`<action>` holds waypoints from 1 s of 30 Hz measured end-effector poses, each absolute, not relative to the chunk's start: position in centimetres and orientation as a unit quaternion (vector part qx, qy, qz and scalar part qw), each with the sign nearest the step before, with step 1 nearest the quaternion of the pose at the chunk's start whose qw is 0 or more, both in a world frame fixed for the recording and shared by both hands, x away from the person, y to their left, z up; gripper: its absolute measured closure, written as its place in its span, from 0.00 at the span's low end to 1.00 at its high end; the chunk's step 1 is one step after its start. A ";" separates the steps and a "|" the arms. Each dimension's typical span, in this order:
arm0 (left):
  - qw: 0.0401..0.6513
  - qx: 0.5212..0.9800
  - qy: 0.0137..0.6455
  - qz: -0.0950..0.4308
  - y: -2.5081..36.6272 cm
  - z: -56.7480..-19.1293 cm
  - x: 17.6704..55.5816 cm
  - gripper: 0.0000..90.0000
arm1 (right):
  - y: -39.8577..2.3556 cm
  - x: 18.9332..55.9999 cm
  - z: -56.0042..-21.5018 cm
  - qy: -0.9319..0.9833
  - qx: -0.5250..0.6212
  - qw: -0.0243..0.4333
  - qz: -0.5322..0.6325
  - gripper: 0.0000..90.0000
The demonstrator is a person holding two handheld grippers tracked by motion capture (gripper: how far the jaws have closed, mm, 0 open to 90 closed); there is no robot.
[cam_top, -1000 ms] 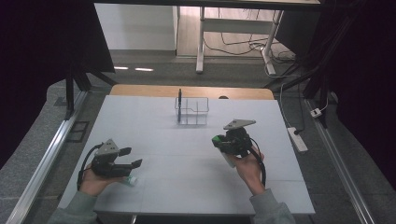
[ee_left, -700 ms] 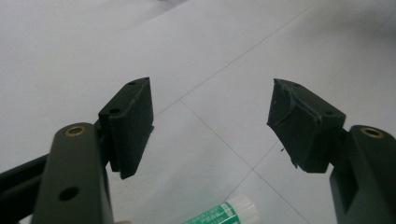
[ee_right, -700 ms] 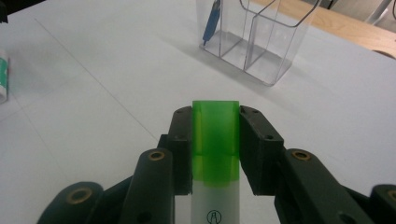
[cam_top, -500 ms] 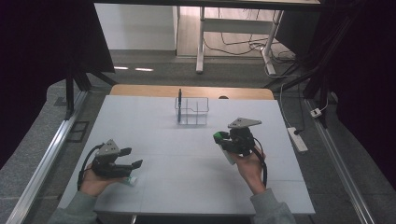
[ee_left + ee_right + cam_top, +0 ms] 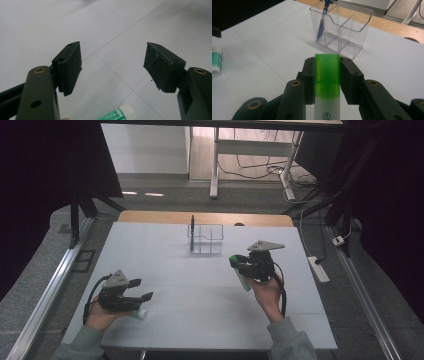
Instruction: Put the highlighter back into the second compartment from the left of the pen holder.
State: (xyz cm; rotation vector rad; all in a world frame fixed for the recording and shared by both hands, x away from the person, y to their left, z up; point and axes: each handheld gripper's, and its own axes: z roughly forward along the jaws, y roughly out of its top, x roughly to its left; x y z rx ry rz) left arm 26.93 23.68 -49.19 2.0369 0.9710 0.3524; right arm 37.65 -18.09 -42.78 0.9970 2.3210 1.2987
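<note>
My right gripper (image 5: 236, 263) (image 5: 327, 65) is held above the right half of the white table (image 5: 200, 330), shut on a white glue stick with a green cap (image 5: 243, 281) (image 5: 327, 75); the cap sticks out past the jaws. Beyond it stands a clear plastic organizer (image 5: 207, 240) (image 5: 344, 32) with a blue pen (image 5: 192, 231) (image 5: 321, 23) upright in its left compartment. My left gripper (image 5: 141, 289) (image 5: 112, 62) hovers low at the front left, jaws wide open with nothing between them. A second white tube with a green label (image 5: 140, 314) (image 5: 117, 114) (image 5: 216, 61) lies on the table just below it.
A wooden strip (image 5: 150, 216) runs along the table's far edge. A white power strip (image 5: 318, 269) lies on the floor to the right. A metal rail (image 5: 47, 290) runs along the left side. Cables and table legs (image 5: 216, 165) stand farther back.
My right gripper with the glue stick has drifted slightly toward the far right. The left gripper has stayed where it was.
</note>
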 end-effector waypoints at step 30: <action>0.413 0.814 0.386 0.136 23.6 -49.5 27.1 0.33 | -15.4 40.7 -40.2 0.785 0.344 0.157 0.490 0.74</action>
